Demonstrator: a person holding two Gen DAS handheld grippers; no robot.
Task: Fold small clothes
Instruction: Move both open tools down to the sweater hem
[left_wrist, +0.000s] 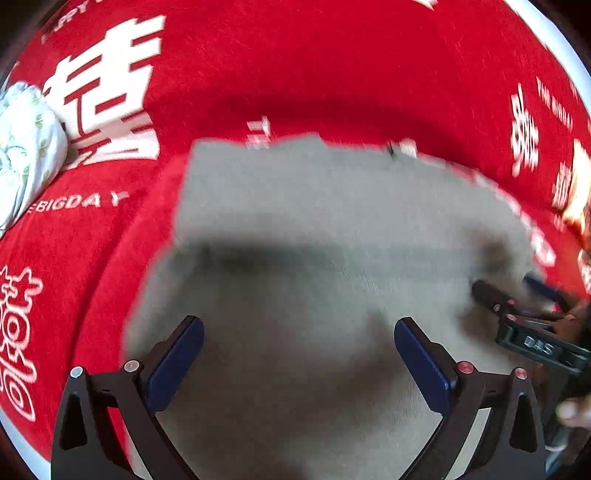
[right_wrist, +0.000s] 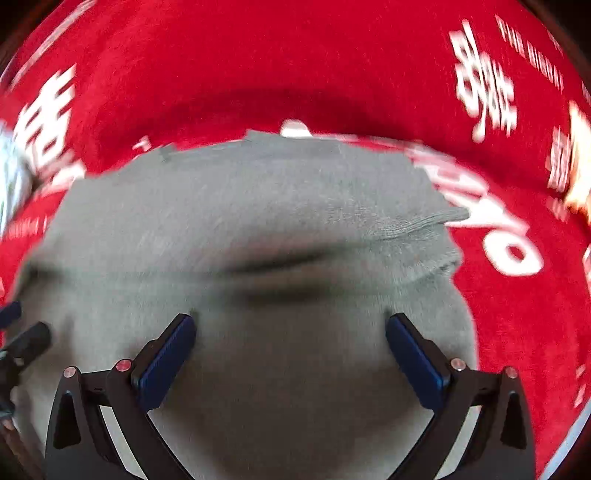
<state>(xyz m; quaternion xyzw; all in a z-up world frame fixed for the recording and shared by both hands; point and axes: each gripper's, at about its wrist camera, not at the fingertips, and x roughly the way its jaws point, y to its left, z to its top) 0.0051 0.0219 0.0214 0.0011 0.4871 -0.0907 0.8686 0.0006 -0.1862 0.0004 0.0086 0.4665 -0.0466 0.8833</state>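
A grey knit garment (left_wrist: 314, 229) lies spread on a red cloth; it also fills the right wrist view (right_wrist: 240, 214), with a ribbed edge at its right and a fold line across its middle. My left gripper (left_wrist: 299, 332) is open and empty just above the garment's near part. My right gripper (right_wrist: 290, 328) is open and empty above the garment too. The right gripper also shows at the right edge of the left wrist view (left_wrist: 517, 295). The left gripper's fingers (right_wrist: 26, 336) show at the left edge of the right wrist view. Both views are motion-blurred.
The red cloth (left_wrist: 295, 66) with white printed characters covers the surface. A white floral bundle of fabric (left_wrist: 26, 144) lies at the far left. A white table edge (left_wrist: 554, 40) shows at the far right.
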